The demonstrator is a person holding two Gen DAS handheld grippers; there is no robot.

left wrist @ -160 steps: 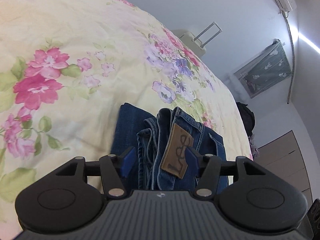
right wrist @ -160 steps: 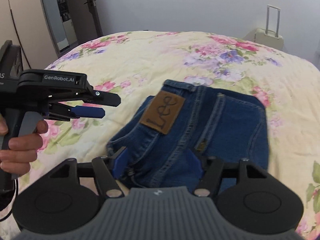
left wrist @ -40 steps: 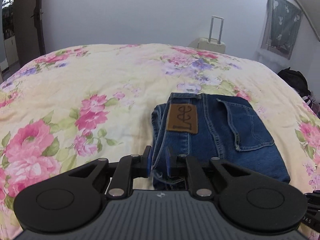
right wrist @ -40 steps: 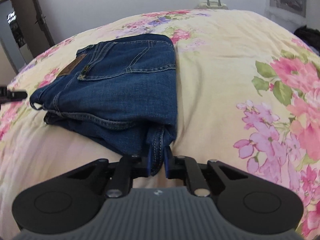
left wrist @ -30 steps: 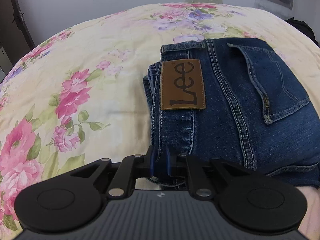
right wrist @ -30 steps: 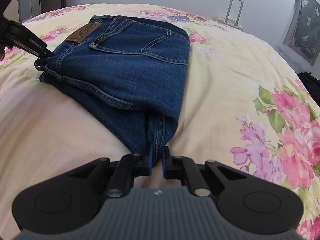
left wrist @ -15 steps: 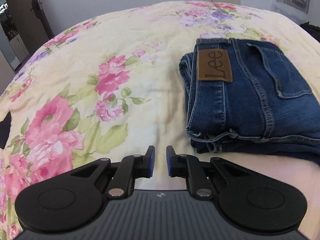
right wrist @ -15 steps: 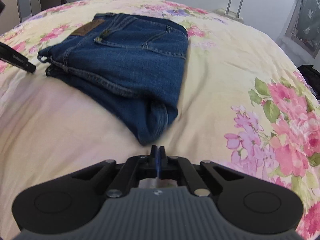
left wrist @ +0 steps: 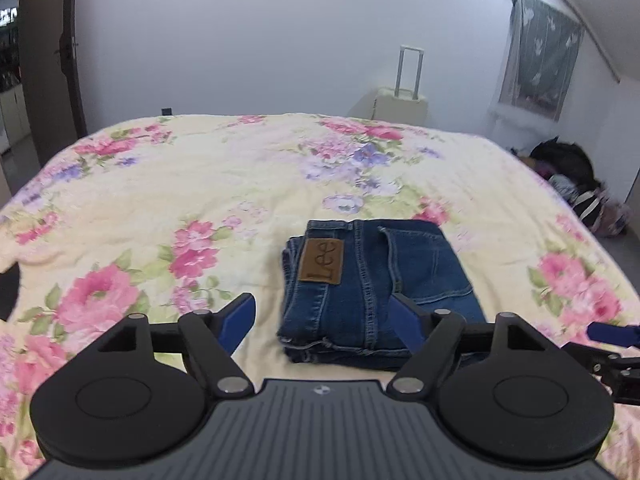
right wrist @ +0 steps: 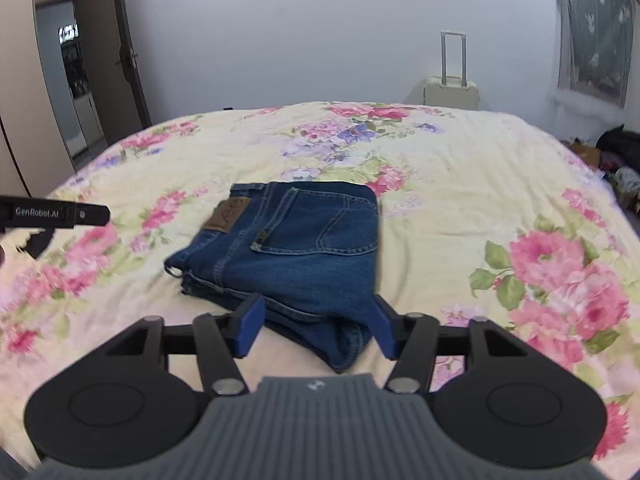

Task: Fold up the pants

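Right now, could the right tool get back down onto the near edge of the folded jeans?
Probably yes. The right tool hangs above the folded jeans, its jaws opening with nothing gripped, and only bare bedspread surrounds them. The left tool sits off to the side.

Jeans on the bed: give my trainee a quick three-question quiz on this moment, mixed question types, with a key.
1. True or false: the left gripper is clamped on the jeans.
2. Multiple choice: the jeans lie (A) spread out flat at full length, (B) folded in a compact stack on the bed, (C) hanging from the right gripper.
3. Fill in: the brown patch on the jeans reads ____.

Key: 1 false, both grippers' jaws are opening with nothing between them; 2 B; 3 Lee.
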